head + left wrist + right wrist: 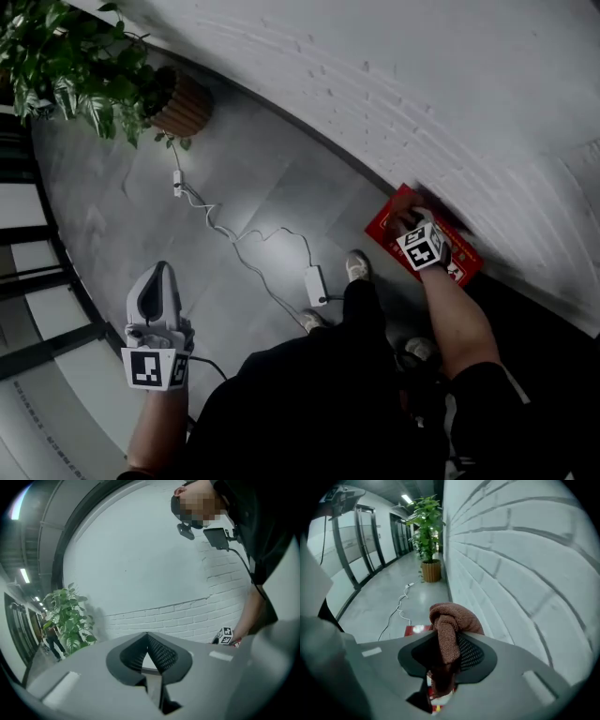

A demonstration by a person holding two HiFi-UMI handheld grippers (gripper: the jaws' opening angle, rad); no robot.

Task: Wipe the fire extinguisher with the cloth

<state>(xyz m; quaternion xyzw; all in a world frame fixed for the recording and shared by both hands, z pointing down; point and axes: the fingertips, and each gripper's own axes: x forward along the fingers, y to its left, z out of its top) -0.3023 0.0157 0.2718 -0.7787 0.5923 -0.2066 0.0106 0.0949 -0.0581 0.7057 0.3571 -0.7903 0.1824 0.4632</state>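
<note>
The red fire extinguisher case (pixel 466 255) stands on the floor against the white brick wall. My right gripper (pixel 409 216) reaches down onto its top, shut on a reddish-brown knitted cloth (pixel 450 620). The cloth bunches over the jaw tips and hangs down between them. In the right gripper view, bits of the red case (pixel 415 630) show just beyond and under the cloth. My left gripper (pixel 157 279) hovers over the grey floor at the lower left, far from the case. Its jaws meet at the tips (pixel 147 637) with nothing between them.
A potted plant (pixel 75 66) in a ribbed pot (pixel 180 105) stands by the wall at the upper left. A white cable with a power adapter (pixel 316 284) trails across the floor. The person's shoes (pixel 357 265) are beside the case. Glass partitions (pixel 28 281) line the left.
</note>
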